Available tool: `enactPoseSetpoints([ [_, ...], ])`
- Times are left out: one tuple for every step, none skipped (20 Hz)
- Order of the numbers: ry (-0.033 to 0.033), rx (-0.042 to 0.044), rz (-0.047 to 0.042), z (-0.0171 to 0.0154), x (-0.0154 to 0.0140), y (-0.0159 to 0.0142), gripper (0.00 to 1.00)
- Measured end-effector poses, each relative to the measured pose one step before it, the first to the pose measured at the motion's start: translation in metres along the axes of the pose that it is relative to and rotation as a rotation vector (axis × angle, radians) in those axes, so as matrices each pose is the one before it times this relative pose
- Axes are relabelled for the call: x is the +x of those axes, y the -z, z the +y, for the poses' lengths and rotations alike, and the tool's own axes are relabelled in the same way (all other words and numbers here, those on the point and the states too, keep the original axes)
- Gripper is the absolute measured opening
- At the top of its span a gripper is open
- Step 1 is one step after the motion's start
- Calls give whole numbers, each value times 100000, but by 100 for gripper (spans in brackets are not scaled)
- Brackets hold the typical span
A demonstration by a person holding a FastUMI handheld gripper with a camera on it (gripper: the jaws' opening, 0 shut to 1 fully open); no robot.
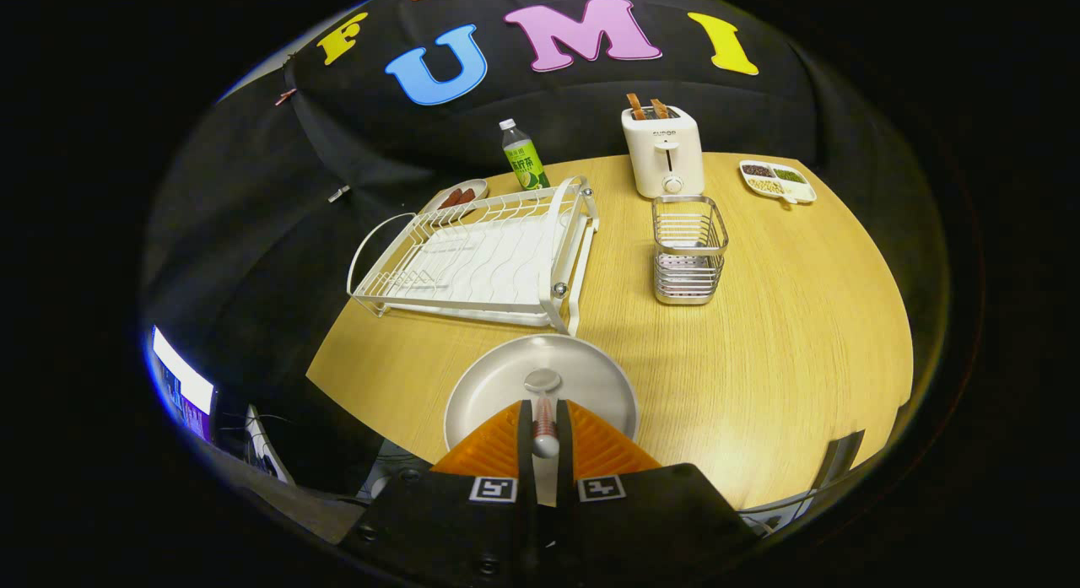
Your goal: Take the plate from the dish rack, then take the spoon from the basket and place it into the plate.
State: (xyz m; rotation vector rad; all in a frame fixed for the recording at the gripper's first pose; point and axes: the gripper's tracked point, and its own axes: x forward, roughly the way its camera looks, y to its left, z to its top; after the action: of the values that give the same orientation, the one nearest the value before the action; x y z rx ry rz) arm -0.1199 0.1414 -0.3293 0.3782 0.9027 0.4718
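Two fingers of claw clamped on spoon, bowl end hovering over plate at twelve o'clock from fingertips on desk; releasing from height risks bounce or clatter off rim.

Table: light wood grain, satin sheen. Plate: smooth matt metal. Basket: shiny wire. Rack: white coated wire.
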Motion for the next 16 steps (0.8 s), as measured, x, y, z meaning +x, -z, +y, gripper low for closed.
enactPoseSetpoints([
  [81, -885, 249, -44, 153, 98, 12],
  [428, -888, 1053, -105, 207, 393, 11],
  [1005, -493, 1570, -220, 332, 518, 11],
  [1287, -291, 1970, -245, 383, 651, 13],
  [795, -117, 2441, -206, 432, 710, 13],
  [1782, -565, 2242, -326, 348, 671, 15],
  [2330, -975, 1690, -496, 370, 511, 17],
  [1732, -499, 856, -325, 217, 445, 20],
  [466, 613, 298, -130, 179, 119, 23],
  [77, 990, 64, -25, 70, 48, 29],
  [521, 656, -88, -142, 104, -73, 33],
  [477, 248, 13, -90, -42, -88, 46],
  [258, 15, 112, -148, -23, -115, 60],
  [372, 42, 260, -143, -17, -31, 74],
  [493, 9, -272, -138, 104, -225, 86],
  [510, 130, -605, -141, -140, -175, 97],
])
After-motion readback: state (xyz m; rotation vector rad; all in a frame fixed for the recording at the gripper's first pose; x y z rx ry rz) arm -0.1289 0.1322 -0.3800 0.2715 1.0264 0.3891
